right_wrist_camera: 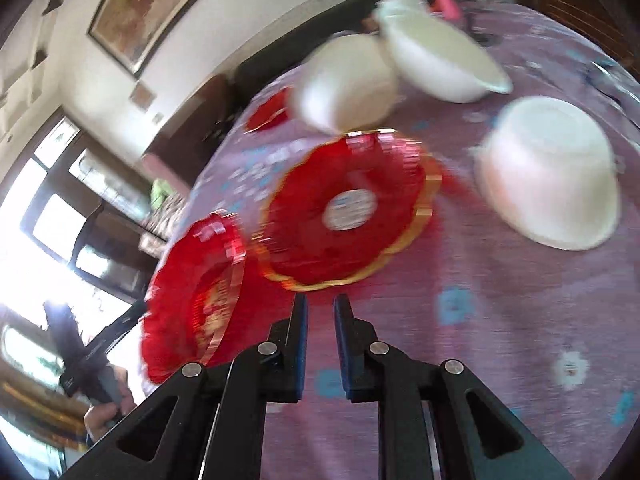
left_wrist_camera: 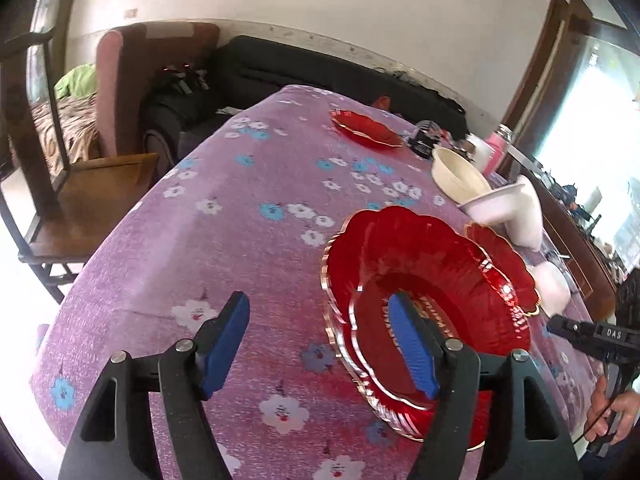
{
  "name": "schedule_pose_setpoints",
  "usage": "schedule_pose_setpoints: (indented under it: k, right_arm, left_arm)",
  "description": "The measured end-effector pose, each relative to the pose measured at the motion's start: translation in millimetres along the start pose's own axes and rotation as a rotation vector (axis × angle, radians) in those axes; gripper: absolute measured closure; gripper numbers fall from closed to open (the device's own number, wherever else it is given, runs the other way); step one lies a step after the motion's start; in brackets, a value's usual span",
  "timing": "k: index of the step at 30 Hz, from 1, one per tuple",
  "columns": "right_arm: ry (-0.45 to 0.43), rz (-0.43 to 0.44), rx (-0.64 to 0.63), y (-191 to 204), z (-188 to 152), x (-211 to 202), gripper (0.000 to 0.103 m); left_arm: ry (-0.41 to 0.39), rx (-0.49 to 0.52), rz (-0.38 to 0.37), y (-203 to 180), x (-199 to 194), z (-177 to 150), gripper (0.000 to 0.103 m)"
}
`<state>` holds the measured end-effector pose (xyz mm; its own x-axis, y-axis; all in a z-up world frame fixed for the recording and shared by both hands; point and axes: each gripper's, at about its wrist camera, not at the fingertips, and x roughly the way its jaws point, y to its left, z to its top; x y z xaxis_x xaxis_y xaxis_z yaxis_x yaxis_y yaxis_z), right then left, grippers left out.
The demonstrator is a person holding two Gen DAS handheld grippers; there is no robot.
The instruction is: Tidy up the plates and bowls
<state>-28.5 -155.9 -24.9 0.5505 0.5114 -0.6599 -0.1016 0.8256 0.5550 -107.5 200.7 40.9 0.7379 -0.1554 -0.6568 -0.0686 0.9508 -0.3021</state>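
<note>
A stack of red scalloped plates [left_wrist_camera: 432, 280] sits on the purple flowered tablecloth [left_wrist_camera: 248, 248]. My left gripper [left_wrist_camera: 318, 304] stands open astride the stack's left rim, one blue pad over the plates and the other over bare cloth, neither pressing. A single gold-rimmed red plate [right_wrist_camera: 348, 208] lies right of the stack [right_wrist_camera: 196, 296]. My right gripper [right_wrist_camera: 320, 300] hovers just short of that plate's near edge, shut with nothing between its fingers. White bowls lie beyond: one upside down [right_wrist_camera: 552, 172], one tilted [right_wrist_camera: 348, 84], one cream [right_wrist_camera: 440, 52]. Another red plate [left_wrist_camera: 366, 128] rests at the far end.
A pink bottle [left_wrist_camera: 500, 148] and small dark items crowd the table's far right corner. A wooden chair [left_wrist_camera: 80, 200] stands off the table's left side, with a dark sofa [left_wrist_camera: 300, 68] behind. A hand [left_wrist_camera: 616, 404] holds the right gripper at the right edge.
</note>
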Motion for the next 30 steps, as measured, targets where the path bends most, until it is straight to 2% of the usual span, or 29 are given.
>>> schedule_pose_setpoints:
  k: [7, 14, 17, 19, 23, 26, 27, 30]
  right_arm:
    - [-0.014, -0.002, 0.067, -29, -6, -6, 0.087]
    - [-0.021, 0.000, 0.094, -40, -4, -12, 0.087]
    - [-0.029, 0.009, 0.102, -42, -1, -15, 0.083]
    - [-0.030, 0.017, 0.112, -45, 2, -16, 0.079]
    - [-0.020, 0.052, 0.149, -47, 11, -14, 0.078]
    - [-0.017, 0.064, 0.168, -47, 23, -11, 0.072]
    - [-0.016, 0.050, 0.162, -46, 27, -9, 0.068]
    - [-0.006, 0.028, 0.167, -47, 41, 3, 0.067]
  left_arm:
    - [-0.044, -0.041, 0.008, 11, 0, -7, 0.031]
    - [-0.054, 0.015, 0.004, -6, -15, 7, 0.031]
    - [-0.031, 0.074, -0.032, -26, -21, 20, 0.028]
    - [0.013, 0.119, -0.072, -45, -18, 30, 0.027]
    - [0.075, 0.182, -0.159, -82, -11, 44, 0.027]
    - [0.101, 0.197, -0.206, -106, -4, 49, 0.027]
    - [0.112, 0.204, -0.219, -113, 0, 49, 0.027]
    - [0.129, 0.215, -0.234, -129, 6, 46, 0.027]
